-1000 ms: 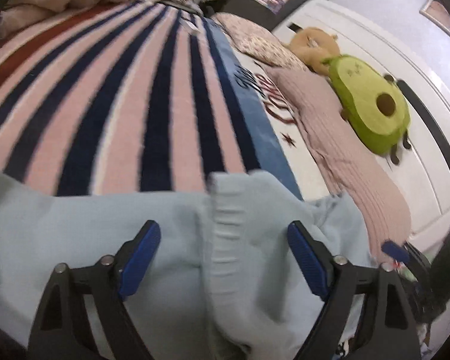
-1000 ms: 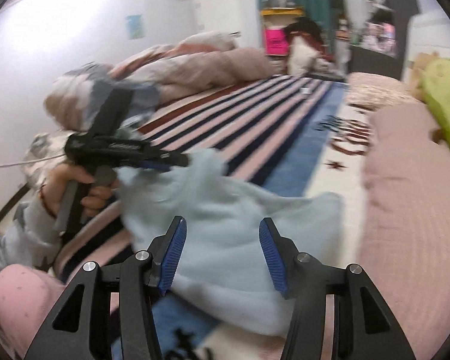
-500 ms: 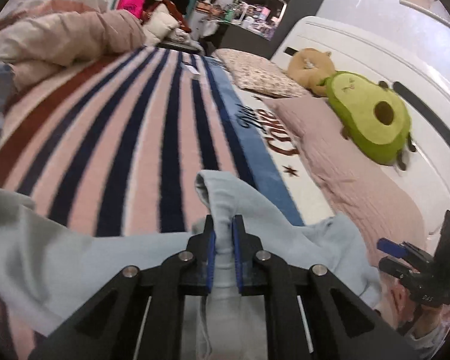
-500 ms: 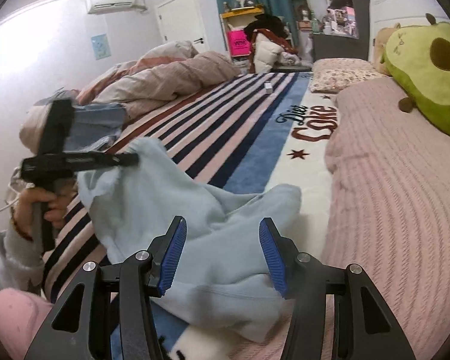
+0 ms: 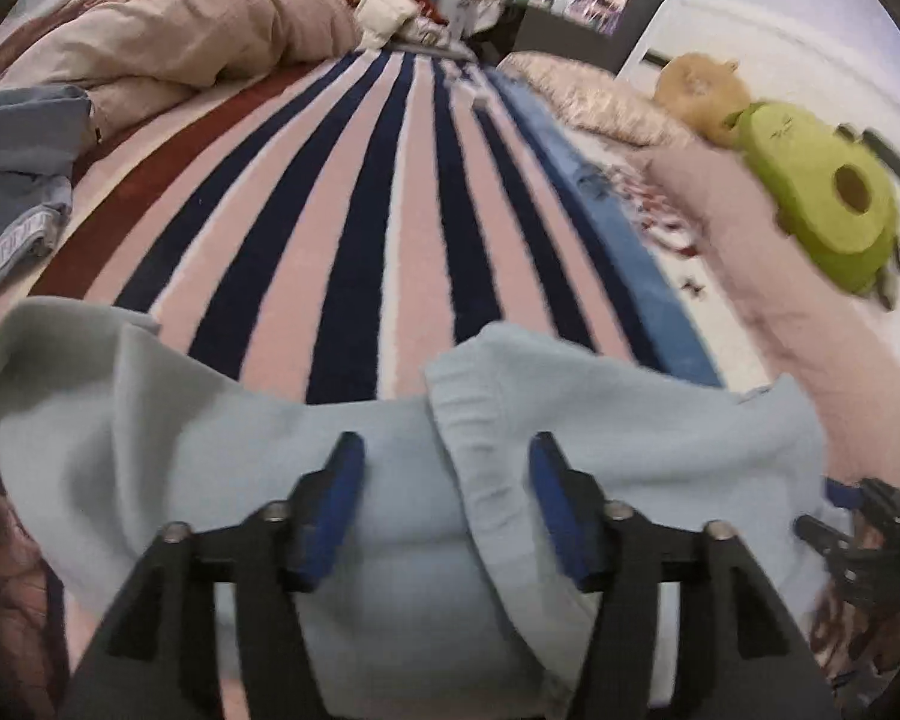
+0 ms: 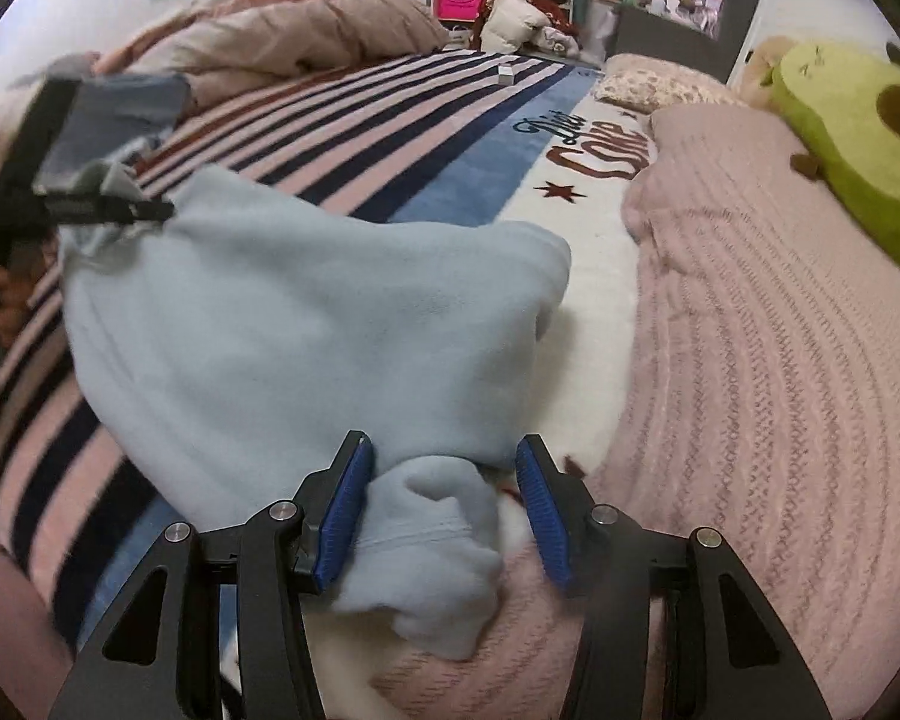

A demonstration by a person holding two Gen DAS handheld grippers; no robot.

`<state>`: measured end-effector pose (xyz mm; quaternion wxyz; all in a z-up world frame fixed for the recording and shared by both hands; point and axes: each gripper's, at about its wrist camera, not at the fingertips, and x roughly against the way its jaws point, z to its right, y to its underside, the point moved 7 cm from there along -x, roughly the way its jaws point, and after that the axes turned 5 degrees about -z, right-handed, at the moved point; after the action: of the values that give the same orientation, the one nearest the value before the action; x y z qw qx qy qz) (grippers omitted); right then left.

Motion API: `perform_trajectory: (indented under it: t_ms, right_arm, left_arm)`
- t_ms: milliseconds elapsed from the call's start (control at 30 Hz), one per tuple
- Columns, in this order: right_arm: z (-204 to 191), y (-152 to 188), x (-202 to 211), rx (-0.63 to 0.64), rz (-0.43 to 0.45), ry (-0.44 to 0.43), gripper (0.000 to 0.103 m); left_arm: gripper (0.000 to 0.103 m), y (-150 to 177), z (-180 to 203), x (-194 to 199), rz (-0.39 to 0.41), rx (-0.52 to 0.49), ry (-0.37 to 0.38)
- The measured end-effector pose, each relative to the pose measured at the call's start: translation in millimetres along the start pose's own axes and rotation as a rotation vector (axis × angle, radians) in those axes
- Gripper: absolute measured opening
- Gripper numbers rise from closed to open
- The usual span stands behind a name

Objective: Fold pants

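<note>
Now my left gripper, clamped on the pale-blue pants half a second earlier, stood open over them; right gripper open astride a cuff. Regrasp required.

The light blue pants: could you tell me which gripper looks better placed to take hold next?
Probably the right gripper: its open fingers already straddle a bunched end of the pants. The left gripper is open over a seam ridge, with flatter cloth between its fingers.
</note>
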<state>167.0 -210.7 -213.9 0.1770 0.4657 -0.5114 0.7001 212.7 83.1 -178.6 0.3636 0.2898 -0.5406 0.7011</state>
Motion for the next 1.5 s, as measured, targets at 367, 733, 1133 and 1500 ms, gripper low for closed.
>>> perform_trajectory:
  t_ms: [367,733,1133,1500]
  right_arm:
    - [-21.4,-25.4,29.3,-0.019,0.121,-0.102,0.047]
    - [-49.3,-33.0,16.2,-0.019,0.114,-0.2,0.047]
    - [-44.1,-32.6,15.8,-0.041,0.108,-0.212,0.047]
    - [-31.6,-23.5,35.6,-0.076,0.157,-0.222,0.047]
  left_arm:
    - [0.075,48.4,-57.1,72.2,0.051,0.206,0.002]
    - [0.079,49.9,-92.0,24.5,0.045,0.372,-0.015]
    - [0.014,-12.9,-67.5,56.8,0.274,0.245,-0.134]
    - [0.015,-11.1,139.3,31.9,0.146,-0.412,0.065]
